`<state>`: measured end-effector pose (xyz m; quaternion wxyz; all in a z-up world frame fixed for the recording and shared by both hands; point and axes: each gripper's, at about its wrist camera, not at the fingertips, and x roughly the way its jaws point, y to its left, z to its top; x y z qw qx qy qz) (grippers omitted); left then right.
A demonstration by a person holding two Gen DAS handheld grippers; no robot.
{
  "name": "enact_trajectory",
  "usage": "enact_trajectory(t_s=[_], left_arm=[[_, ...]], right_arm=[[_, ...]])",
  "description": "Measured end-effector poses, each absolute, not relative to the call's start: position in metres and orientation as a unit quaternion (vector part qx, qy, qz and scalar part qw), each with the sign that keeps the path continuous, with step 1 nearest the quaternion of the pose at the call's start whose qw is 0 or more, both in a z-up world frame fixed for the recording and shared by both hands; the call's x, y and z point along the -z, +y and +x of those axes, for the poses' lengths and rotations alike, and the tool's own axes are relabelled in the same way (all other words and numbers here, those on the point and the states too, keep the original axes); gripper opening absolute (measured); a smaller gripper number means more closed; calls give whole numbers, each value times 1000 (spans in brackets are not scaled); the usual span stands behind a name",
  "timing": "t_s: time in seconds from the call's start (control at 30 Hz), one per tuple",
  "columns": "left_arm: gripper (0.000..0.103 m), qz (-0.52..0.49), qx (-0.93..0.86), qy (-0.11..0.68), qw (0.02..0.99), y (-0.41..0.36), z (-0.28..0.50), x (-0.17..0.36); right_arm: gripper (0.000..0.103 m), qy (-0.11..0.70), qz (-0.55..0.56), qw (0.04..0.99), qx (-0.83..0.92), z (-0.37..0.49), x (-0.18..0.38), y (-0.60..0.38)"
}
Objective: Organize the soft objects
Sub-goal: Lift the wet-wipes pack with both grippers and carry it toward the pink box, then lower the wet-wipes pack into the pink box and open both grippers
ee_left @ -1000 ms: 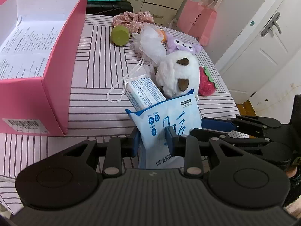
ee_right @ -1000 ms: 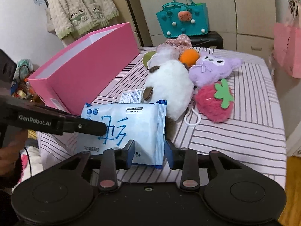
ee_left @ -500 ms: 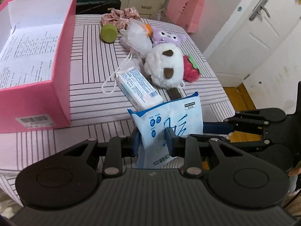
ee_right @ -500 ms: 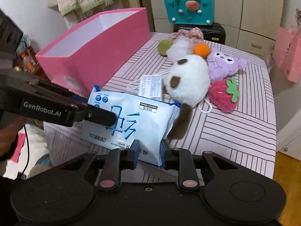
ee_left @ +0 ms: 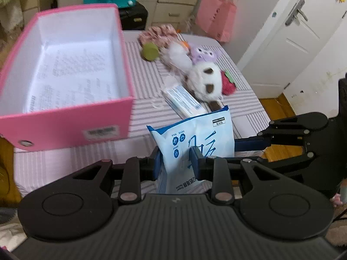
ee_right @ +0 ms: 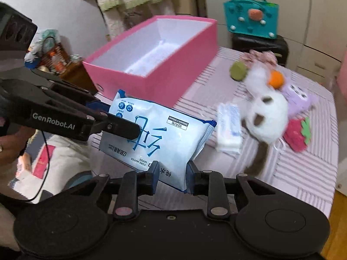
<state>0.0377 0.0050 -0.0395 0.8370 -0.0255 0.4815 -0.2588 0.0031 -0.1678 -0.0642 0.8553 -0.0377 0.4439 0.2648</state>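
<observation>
A: Soft blue-and-white wet-wipes pack (ee_right: 164, 138) is off the striped table (ee_left: 141, 112), carried between both tools. Left gripper (ee_left: 176, 160) is clamped tight on one end.

B: Right gripper (ee_right: 171, 176) has the pack's other end between its pads; its jaws are easing apart, contact likely but blurred.

A: Risk: if that end slips, the pack swings from one clamp and may miss the open pink cardboard box (ee_left: 121, 43), or clip its near wall.
</observation>
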Motion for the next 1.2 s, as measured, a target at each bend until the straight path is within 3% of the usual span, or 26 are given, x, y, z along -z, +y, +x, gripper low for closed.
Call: enact_trajectory(t_s=[0.4, 0.73, 1.2], left_arm=[[28, -42, 231, 422, 875, 66, 68, 0], [28, -57, 202, 415, 885, 96, 154, -6], [30, -22, 167, 484, 859, 102, 262, 40]], right_arm=[[33, 381, -48, 875, -295, 52, 23, -122], [33, 354, -54, 892, -277, 135, 19, -82], [33, 451, -86, 854, -245, 235, 55, -39]])
